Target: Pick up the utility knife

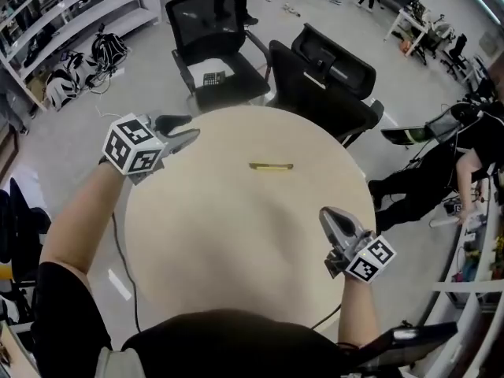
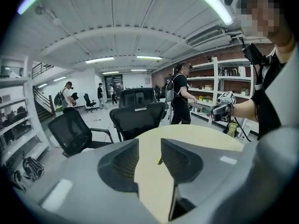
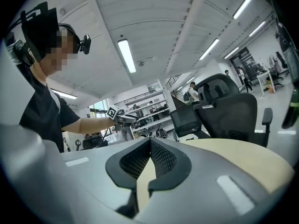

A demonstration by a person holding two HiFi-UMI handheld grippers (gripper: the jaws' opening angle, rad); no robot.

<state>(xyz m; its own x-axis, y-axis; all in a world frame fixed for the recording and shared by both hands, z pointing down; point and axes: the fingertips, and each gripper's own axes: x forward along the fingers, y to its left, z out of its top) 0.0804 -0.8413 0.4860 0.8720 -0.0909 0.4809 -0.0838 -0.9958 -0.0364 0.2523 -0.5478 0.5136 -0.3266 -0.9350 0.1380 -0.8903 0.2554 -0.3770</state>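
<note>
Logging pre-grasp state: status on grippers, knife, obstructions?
Left gripper open, empty. Right gripper shut, empty. Utility knife flat on table, untouched. Nothing between it and either gripper.

Round beige table [image 1: 236, 235] stands on grey floor [image 1: 71, 132]; black office chairs [image 1: 216, 46] behind it; white shelving [image 1: 71, 10]; strip lights [image 2: 106, 59] overhead.

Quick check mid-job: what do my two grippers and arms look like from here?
The left gripper and right gripper are grey moulded plastic, with tapered fingers ribbed dark inside. Each carries a white cube of black square markers. The person wears a black short-sleeved top.
</note>
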